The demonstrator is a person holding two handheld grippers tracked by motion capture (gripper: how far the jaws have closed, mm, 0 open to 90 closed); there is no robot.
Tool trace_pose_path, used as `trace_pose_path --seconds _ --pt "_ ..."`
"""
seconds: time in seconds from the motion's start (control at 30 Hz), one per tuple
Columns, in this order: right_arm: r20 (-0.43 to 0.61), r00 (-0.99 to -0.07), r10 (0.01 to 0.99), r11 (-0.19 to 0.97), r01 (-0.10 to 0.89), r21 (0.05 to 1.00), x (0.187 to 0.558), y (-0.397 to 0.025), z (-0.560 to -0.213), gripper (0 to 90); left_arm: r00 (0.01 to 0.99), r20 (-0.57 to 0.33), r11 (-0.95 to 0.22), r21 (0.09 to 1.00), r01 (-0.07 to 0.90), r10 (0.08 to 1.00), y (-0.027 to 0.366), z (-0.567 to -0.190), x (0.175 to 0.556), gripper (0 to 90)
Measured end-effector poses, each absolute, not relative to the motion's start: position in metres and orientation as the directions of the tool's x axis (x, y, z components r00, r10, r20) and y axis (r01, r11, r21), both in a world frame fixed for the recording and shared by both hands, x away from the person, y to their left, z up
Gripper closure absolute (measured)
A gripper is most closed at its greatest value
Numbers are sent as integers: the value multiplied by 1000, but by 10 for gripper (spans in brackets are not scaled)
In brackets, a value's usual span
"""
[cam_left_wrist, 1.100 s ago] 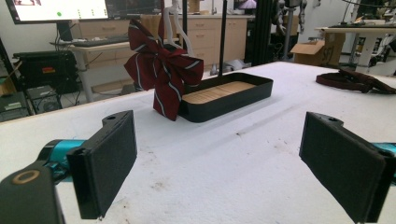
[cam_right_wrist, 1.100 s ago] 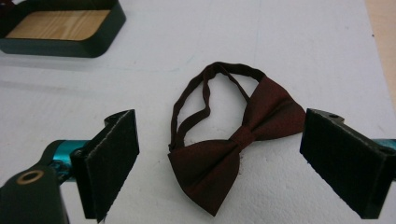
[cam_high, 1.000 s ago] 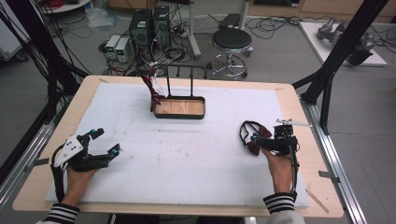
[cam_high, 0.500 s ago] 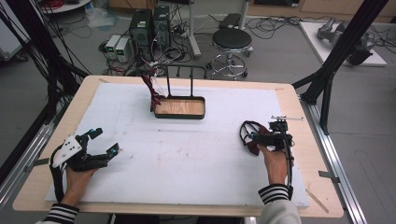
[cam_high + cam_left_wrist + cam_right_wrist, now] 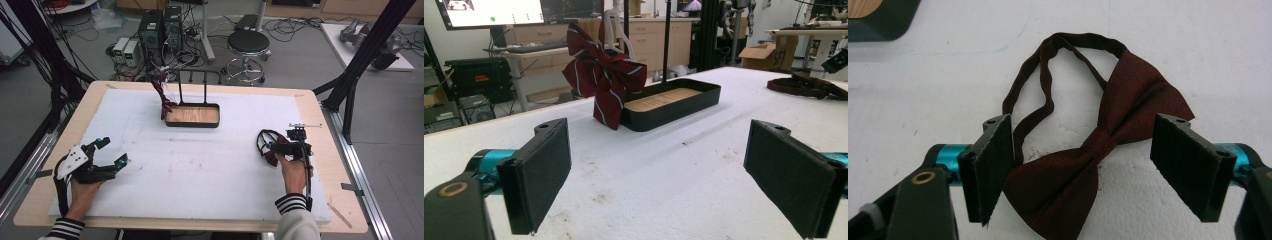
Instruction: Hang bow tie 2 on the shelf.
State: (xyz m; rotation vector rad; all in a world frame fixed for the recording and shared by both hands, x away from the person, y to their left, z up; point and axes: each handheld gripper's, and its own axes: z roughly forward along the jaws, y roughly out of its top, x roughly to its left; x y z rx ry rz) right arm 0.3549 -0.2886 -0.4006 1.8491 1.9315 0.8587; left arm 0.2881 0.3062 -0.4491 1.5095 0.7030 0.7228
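Two bow ties were on the white table (image 5: 210, 170): a striped one (image 5: 604, 85) hung on the stand above the single black tray (image 5: 193, 116), and a plain maroon one (image 5: 1098, 165) lay flat between the wide-open jaws of the right gripper (image 5: 1088, 170). The left gripper (image 5: 654, 175) rested nearby, jaws spread, holding nothing.

Bow tie (image 5: 1108, 165): dark red matt cloth; tray (image 5: 192, 115): black rim, bare wood floor; table cover (image 5: 210, 165): white, rough, scuffed
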Motion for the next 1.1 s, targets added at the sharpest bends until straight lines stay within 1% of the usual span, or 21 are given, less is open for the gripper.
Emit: trace_pose_path --seconds 0.13,0.2,0.37,0.43,0.73,0.87,1.1 --pt "163 -99 982 -23 787 617 356 -289 -402 292 617 36 -56 998 14 786 306 -449 288 121" --pt "168 -93 982 -30 789 613 357 -290 -403 332 617 37 -58 998 14 786 306 -449 288 121" --pt "169 -82 982 -36 803 594 360 -289 -405 355 617 35 -56 998 15 786 306 -449 288 120" --pt "177 -75 981 -45 806 590 361 -289 -406 386 617 35 -56 998 16 787 306 -449 288 120" --pt "177 -55 983 -55 826 561 364 -288 -409 401 618 36 -57 998 14 785 307 -450 288 121" --pt "178 -49 983 -60 828 558 366 -287 -410 451 616 35 -56 998 15 787 308 -450 288 121" --pt "186 -39 982 -66 846 528 370 -285 -412 499 615 34 -56 998 17 788 308 -450 288 121"
